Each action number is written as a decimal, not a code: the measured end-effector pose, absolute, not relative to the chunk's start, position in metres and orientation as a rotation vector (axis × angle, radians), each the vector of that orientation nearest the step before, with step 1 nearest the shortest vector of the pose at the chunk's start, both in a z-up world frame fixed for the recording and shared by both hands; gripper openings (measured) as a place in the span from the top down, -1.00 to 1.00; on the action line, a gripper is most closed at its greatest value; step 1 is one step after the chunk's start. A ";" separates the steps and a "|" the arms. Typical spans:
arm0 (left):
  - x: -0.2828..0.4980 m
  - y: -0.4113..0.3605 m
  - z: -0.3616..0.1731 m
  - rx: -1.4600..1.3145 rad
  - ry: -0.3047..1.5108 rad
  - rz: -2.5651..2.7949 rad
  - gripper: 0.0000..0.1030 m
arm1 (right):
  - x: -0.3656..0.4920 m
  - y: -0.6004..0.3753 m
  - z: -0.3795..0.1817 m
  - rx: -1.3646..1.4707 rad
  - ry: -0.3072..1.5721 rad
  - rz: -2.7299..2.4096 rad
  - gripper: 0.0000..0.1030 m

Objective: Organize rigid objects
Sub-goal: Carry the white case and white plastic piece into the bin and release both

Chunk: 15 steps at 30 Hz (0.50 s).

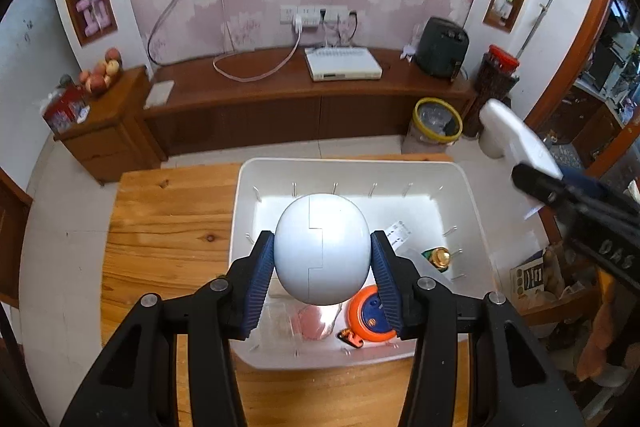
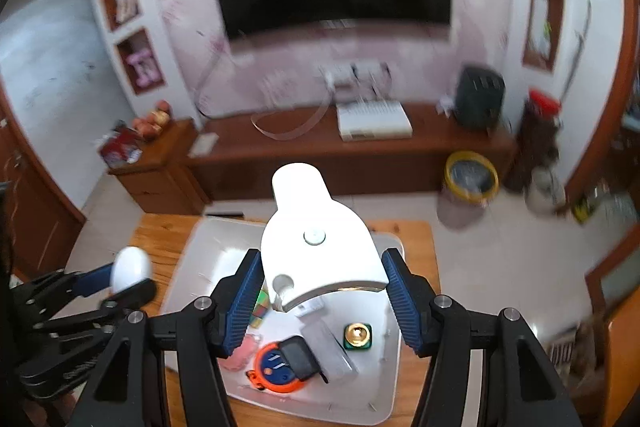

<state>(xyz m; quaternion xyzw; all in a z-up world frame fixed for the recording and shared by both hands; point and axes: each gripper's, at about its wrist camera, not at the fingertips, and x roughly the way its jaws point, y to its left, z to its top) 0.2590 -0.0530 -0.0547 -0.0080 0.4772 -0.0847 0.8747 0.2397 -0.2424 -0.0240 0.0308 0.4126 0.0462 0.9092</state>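
While the left gripper [image 1: 322, 267] is clamping a white egg-shaped case [image 1: 322, 249] above the white bin [image 1: 472, 203] on the wooden table [image 1: 168, 227], the right gripper [image 2: 322, 297] is squeezing a white handheld device [image 2: 320, 247] over the same bin.

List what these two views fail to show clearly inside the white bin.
- Left wrist view: the white egg-shaped object in the left gripper hides the white bin's middle.
- Right wrist view: the white device in the right gripper covers the bin's far half.
- The paper label's print is too small.
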 end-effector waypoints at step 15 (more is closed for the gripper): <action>0.344 -0.098 -0.131 -0.015 1.154 -0.275 0.00 | 0.292 -0.246 -0.166 0.156 1.161 -0.043 -0.19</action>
